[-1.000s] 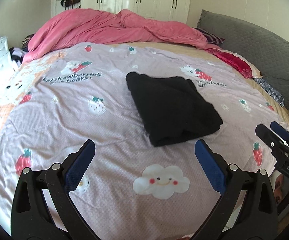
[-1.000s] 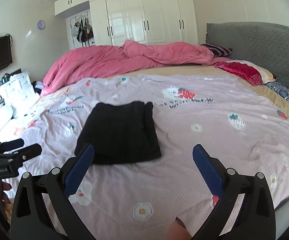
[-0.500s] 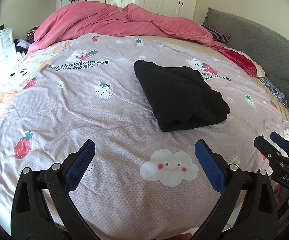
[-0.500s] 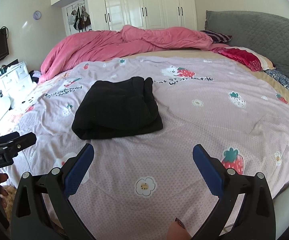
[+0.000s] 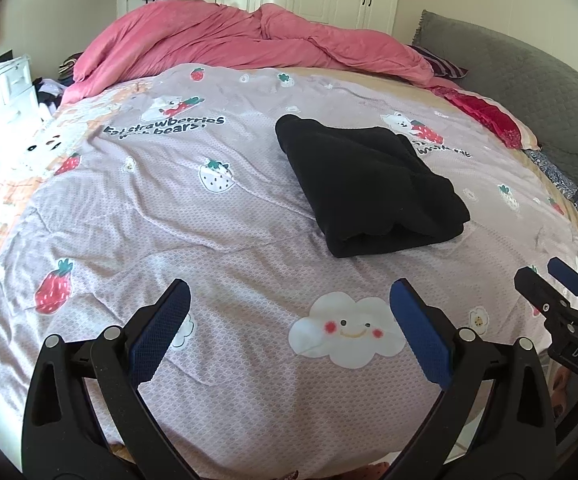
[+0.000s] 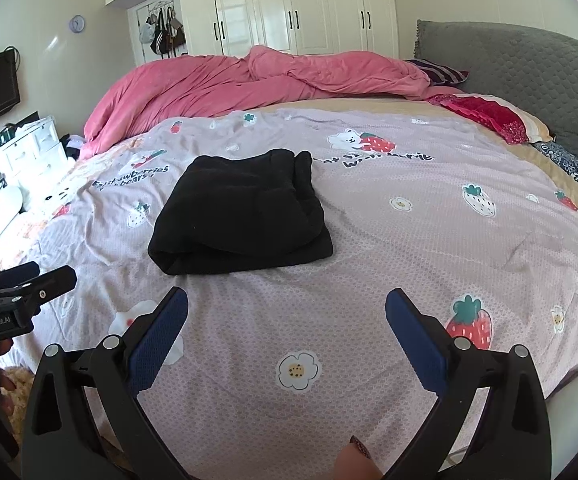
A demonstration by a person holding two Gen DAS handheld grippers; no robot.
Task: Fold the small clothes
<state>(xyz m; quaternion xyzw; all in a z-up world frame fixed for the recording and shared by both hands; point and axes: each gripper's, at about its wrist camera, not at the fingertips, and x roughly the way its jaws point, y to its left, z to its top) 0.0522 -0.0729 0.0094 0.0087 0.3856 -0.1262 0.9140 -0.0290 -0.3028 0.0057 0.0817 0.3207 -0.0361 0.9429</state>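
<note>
While nothing is gripped at this moment, plenty to read from the bed (image 5: 249,360), largest thing in both views, spread with a lilac strawberry-print sheet (image 6: 369,264). Beyond the black garment, heaped against the far edge, a pink duvet (image 5: 225,44); further back, white wardrobes (image 6: 289,4); to the garment's right, a grey headboard (image 6: 529,80).

Near the middle of the bed, the folded black garment (image 5: 365,180), a thick rectangular bundle lying flat on the sheet, rolled edge facing the cameras.

Nearer than the garment, well apart from it and touching nothing: left hand-held gripper (image 5: 289,320), blue pads spread wide over the cloud print; right hand-held gripper (image 6: 287,320), likewise spread wide, over a flower print.

Compared with a second ago, garment larger and lower in both frames, shape unchanged; both tools evidently brought slightly closer or tilted down rather than pulled off. Probably means the fold on this piece is finished or nearly so, with either a final tidy or a move to another item next. Only a judgement.

Hard to make out: layers and type of the garment, all detail lost in black; no other small clothes visible on the sheet. Cut off at the frame edges: each tool seen only partly from the other's camera, plus a fingertip (image 6: 353,460) at the bottom. Clutter left of the bed too small to identify.
</note>
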